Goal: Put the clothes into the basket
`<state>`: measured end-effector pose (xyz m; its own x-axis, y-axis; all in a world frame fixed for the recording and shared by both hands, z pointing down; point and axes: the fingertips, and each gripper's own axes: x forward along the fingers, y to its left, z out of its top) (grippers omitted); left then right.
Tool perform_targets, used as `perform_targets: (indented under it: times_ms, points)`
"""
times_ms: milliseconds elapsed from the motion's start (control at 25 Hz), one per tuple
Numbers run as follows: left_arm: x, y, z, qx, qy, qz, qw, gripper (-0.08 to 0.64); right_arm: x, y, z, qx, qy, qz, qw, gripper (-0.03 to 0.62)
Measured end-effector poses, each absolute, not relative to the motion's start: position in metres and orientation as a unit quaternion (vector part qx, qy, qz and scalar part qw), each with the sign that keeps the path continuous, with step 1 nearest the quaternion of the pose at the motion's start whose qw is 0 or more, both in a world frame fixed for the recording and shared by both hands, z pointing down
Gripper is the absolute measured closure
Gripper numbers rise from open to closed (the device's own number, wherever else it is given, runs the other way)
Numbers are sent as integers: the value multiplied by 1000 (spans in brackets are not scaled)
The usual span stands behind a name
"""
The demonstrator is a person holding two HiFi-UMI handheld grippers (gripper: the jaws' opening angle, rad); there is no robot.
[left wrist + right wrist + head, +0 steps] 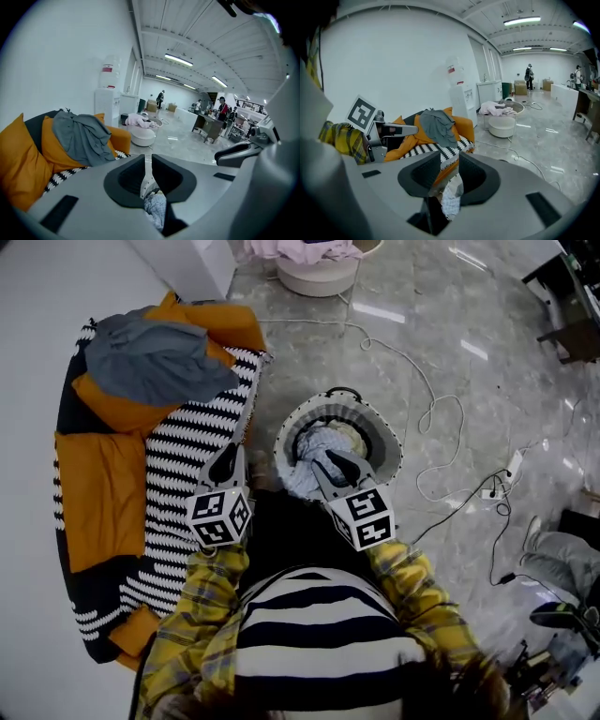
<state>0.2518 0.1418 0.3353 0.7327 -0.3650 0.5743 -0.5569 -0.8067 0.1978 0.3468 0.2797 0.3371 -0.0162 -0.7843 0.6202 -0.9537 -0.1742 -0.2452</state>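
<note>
Striped top closest. Left gripper pinched almost shut on a bit of light cloth, beside the basket. Right gripper half open, nipping light cloth too, over the basket. Some clothes in already. Grey top still on the sofa.

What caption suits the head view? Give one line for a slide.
Left tongs beside and right tongs above a basket holding clothes; a grey garment lies on the orange sofa cushions.

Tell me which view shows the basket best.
The head view: it looks down into the basket, showing most of its rim and the clothes inside. Both gripper views aim over it at the sofa; no basket is clear there.
</note>
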Motion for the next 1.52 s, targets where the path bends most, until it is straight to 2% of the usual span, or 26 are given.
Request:
perform_targets:
  times_ms: [320, 720, 1520]
  points:
    - [220, 39, 333, 904, -287, 250, 197, 505, 322, 161, 311, 668, -661, 318, 124, 459]
    - [175, -96, 349, 879, -345, 246, 219, 505, 299, -6, 315, 619, -712, 292, 158, 459]
    - [116, -221, 413, 841, -407, 236, 268, 503, 253, -201, 405, 554, -751, 271, 235, 451]
